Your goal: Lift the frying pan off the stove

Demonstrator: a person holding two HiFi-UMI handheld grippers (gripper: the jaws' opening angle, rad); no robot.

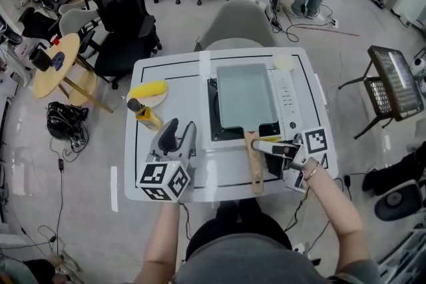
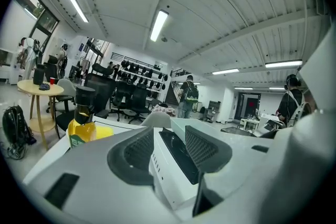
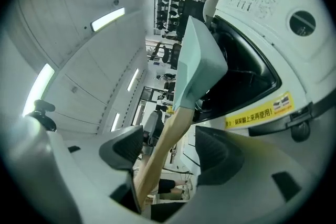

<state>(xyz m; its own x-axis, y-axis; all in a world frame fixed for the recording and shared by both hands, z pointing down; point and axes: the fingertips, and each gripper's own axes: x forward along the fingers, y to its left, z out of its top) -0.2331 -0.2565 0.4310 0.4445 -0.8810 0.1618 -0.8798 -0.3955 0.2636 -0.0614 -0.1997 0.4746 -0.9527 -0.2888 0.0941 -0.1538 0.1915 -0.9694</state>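
Observation:
A pale green rectangular frying pan (image 1: 245, 95) sits on the white tabletop stove (image 1: 287, 100), its wooden handle (image 1: 253, 163) pointing toward me. My right gripper (image 1: 261, 155) comes in from the right and stands open around that handle. In the right gripper view the handle (image 3: 173, 123) runs between the two pads, close to the left one and apart from the right one, with the pan (image 3: 199, 60) beyond. My left gripper (image 1: 183, 126) rests open on the table left of the stove, with nothing between its fingers (image 2: 202, 147).
An oil bottle (image 1: 145, 113) and a yellow item on a plate (image 1: 149, 91) stand left of the stove. A small white dish (image 1: 283, 62) lies at the far right corner. A grey chair (image 1: 236, 23) is behind the white table (image 1: 200, 193).

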